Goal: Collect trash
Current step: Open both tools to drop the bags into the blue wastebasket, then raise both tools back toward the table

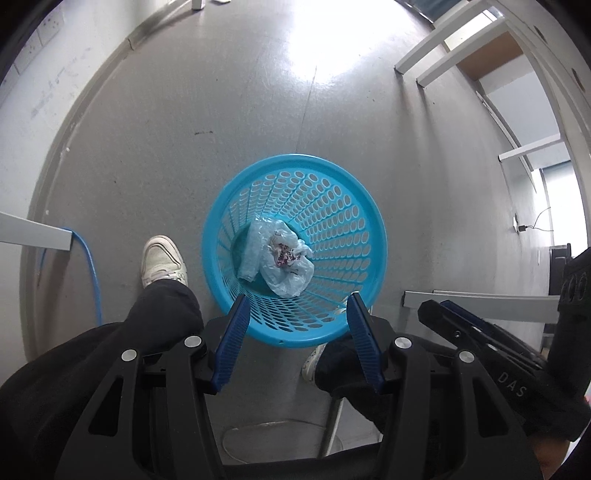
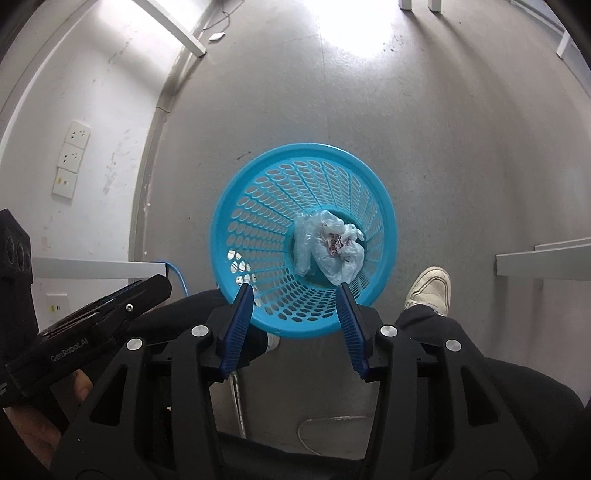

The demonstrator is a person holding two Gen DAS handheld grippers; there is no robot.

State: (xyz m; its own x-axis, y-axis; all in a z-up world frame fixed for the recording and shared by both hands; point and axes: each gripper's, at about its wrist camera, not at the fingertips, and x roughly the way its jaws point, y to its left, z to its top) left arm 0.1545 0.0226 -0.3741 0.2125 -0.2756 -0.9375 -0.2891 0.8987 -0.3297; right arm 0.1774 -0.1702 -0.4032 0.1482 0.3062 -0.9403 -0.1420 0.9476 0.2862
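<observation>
Hovering over basket (image 1: 295, 334) (trash bag (image 1: 286, 264) inside); both tongs (image 1: 297, 314) (image 2: 297, 295) spread.

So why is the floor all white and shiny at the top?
Left wrist view: a light's glare washes out the floor above the blue basket. Right wrist view: the same bright patch sits top centre, and the fisheye lens bends the walls.

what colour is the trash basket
Bright blue, with oval holes in its wall; right wrist view shows it best.

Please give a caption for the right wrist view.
Open right tool above a blue basket holding crumpled plastic bags.
</observation>
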